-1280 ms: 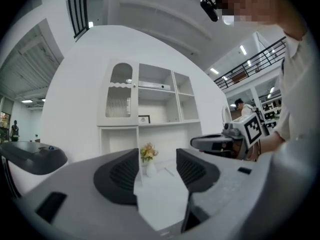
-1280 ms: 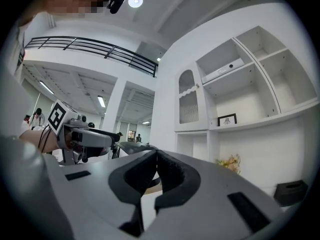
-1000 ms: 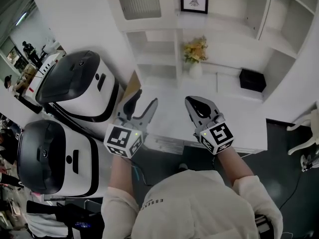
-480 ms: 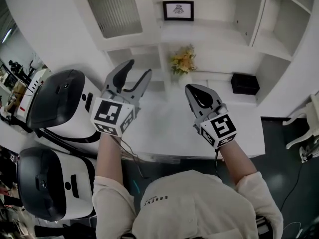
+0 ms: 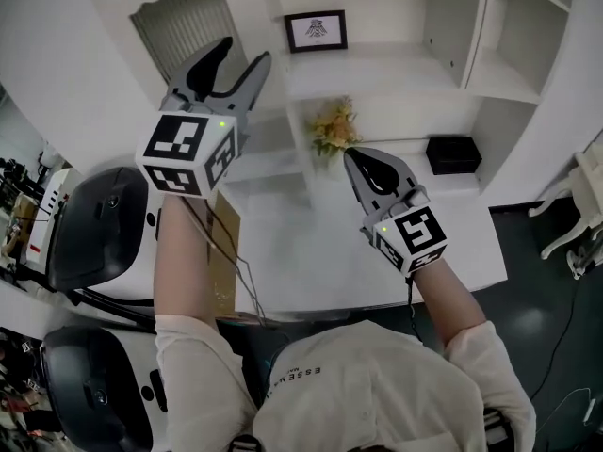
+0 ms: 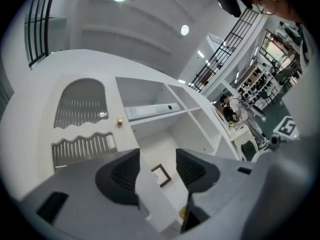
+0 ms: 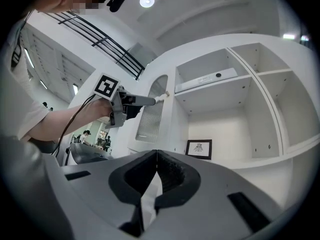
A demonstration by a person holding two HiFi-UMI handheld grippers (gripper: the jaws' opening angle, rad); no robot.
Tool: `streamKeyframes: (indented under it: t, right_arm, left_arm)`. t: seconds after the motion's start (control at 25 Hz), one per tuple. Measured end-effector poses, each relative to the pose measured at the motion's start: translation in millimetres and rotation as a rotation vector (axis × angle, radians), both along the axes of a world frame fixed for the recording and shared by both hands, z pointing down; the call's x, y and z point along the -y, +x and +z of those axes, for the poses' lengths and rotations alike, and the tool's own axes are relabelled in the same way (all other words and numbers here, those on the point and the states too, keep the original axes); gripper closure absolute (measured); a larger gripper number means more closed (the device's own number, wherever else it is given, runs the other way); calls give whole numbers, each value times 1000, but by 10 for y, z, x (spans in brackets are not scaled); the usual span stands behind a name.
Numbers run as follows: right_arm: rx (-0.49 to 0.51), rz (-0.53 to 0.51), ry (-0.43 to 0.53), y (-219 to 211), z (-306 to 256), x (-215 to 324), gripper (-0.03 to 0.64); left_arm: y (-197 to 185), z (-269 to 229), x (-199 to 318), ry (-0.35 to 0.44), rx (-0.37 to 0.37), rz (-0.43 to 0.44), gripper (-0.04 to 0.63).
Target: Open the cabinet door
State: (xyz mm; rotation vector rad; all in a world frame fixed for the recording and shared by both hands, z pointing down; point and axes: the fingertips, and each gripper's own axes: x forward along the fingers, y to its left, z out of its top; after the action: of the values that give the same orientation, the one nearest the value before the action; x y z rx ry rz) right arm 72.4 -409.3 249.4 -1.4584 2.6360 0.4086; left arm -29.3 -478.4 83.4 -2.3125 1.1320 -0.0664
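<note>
Ahead, cabinet door (image 5: 181, 24), its knob (image 6: 120, 120) just beyond left tool (image 5: 241, 55) tips, jaws apart, right tool (image 5: 356, 158) closed, empty

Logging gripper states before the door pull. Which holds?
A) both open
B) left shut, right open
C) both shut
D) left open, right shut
D: on the left gripper the jaws stand apart with nothing between them; on the right gripper they meet.

Jaws apart, left gripper (image 6: 157, 170) near cabinet door (image 6: 82, 126)
</note>
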Motion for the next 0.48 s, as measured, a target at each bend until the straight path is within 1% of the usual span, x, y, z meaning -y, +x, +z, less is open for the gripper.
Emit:
streamKeyframes:
  t: [0.16, 0.36, 0.48]
  right_arm:
    - [6, 42, 14, -8, -123, 124, 603]
    - [-10, 110, -14, -10, -216, 304, 603]
    - [-23, 124, -22, -46, -260, 371, 603]
  left_arm:
    - [12, -294, 298, 19, -41, -6, 370]
    - [76, -567, 561, 57, -16, -25, 372]
    - [90, -767, 659, 78, -29, -28, 374]
